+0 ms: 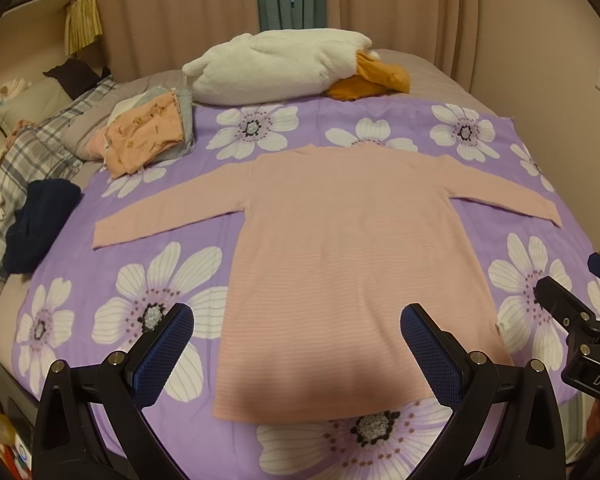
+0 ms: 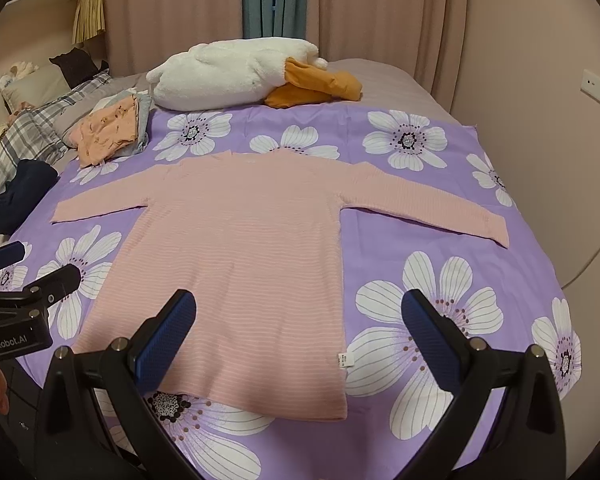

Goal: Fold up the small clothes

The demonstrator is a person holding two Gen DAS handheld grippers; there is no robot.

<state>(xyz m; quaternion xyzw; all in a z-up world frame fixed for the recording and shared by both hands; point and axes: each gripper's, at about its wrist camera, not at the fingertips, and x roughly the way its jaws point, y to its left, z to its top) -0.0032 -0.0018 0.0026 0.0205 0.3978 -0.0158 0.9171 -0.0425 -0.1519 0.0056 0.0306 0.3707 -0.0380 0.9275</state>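
I held my left tongs (image 1: 296, 334) and right tongs (image 2: 298, 322) tilted downward, jaws spread wide and empty, hovering above the hem of the pink, finely striped long-sleeved knit top (image 2: 240, 248), which lay flat, sleeves outspread, ahead of both on the purple flowered sheet (image 2: 440, 300).

One pink striped long-sleeved top (image 1: 340, 248) is laid flat, both sleeves spread. One purple floral sheet (image 1: 520, 208) is counted under it. One small stack of folded clothes (image 1: 148, 136) is seen, item count not readable. One white plush goose (image 1: 276, 68), one dark navy garment (image 1: 40, 224), one plaid blanket (image 1: 28, 148). Two grippers are counted: left gripper (image 1: 296, 332), right gripper (image 2: 298, 330), each with two fingers spread.
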